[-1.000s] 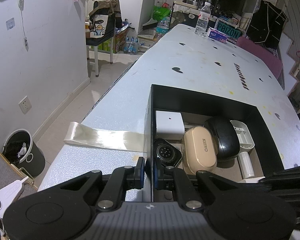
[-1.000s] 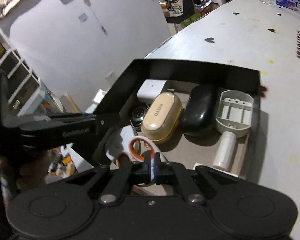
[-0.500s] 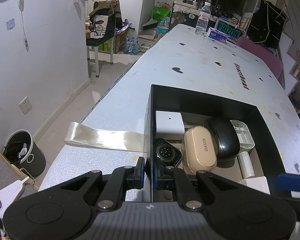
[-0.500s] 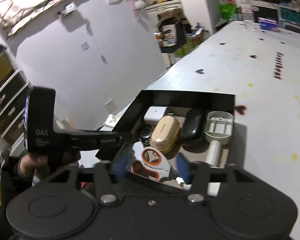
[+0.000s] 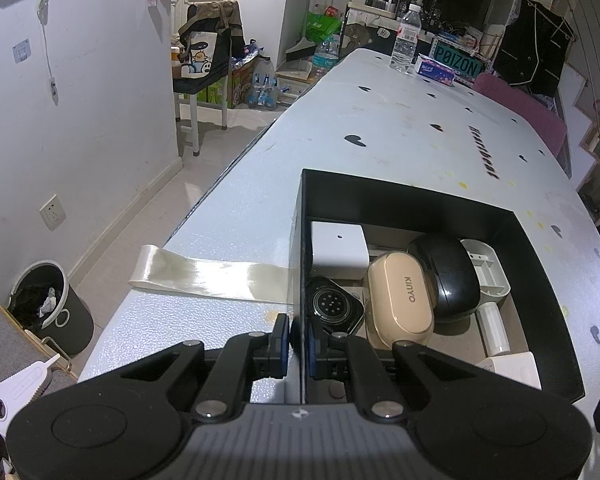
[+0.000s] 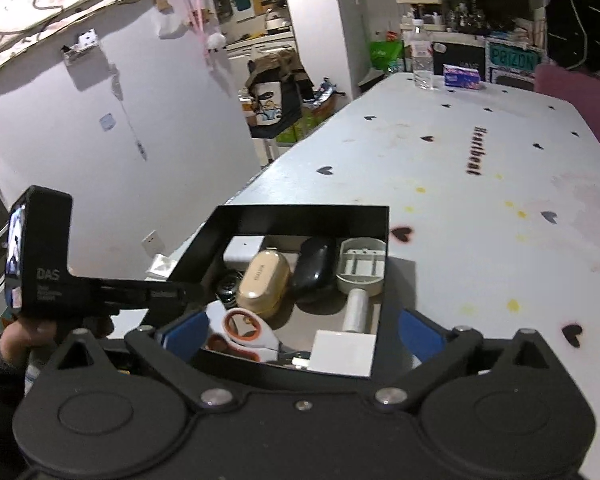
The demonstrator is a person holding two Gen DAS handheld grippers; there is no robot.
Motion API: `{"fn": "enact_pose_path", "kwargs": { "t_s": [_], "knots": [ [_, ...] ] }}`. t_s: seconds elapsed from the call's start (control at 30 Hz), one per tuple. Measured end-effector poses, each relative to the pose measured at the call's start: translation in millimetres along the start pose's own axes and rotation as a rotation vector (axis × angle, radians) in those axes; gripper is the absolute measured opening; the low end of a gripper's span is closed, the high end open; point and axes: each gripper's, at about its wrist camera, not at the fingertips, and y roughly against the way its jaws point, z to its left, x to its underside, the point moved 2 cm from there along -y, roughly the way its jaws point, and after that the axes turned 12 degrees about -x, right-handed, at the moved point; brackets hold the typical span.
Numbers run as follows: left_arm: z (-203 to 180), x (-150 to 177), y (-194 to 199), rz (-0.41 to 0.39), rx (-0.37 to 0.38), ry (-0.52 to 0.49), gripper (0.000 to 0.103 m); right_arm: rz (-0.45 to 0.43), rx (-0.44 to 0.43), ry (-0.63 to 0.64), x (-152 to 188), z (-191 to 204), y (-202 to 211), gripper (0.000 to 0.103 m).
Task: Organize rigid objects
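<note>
A black open box (image 5: 404,203) (image 6: 300,216) sits on the white table. It holds a white cube (image 5: 338,246), a black round device (image 5: 332,307), a beige KINYO case (image 5: 400,300) (image 6: 263,278), a black case (image 5: 446,274) (image 6: 314,266), a grey bracket (image 6: 360,266) and orange-handled scissors (image 6: 242,330). My left gripper (image 5: 298,338) is shut on the box's left wall near its front corner. My right gripper (image 6: 290,334) is open wide, raised above the box's front end, empty.
The white table (image 5: 400,136) carries a tape strip (image 5: 208,276) left of the box, and a water bottle (image 5: 406,40) and a tissue pack (image 5: 436,70) at the far end. A bin (image 5: 48,312) stands on the floor at left.
My right gripper has let go of the orange-handled scissors in the box, opened wide and pulled up and back. My left gripper has kept its hold on the box wall.
</note>
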Motion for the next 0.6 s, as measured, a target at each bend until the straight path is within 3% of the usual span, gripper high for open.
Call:
{"fn": "enact_pose_path", "kwargs": {
  "t_s": [0.43,0.6],
  "knots": [
    [2.2,-1.5,-0.8,-0.009,-0.027,-0.011,0.011,-0.061,0.071,0.01,-4.4,-5.8,6.1,0.103],
    [6.1,-2.8,15.7,-0.051,-0.04,-0.013,0.013,-0.102,0.103,0.011,-4.0,-9.3,19.3,0.103]
  ]
}}
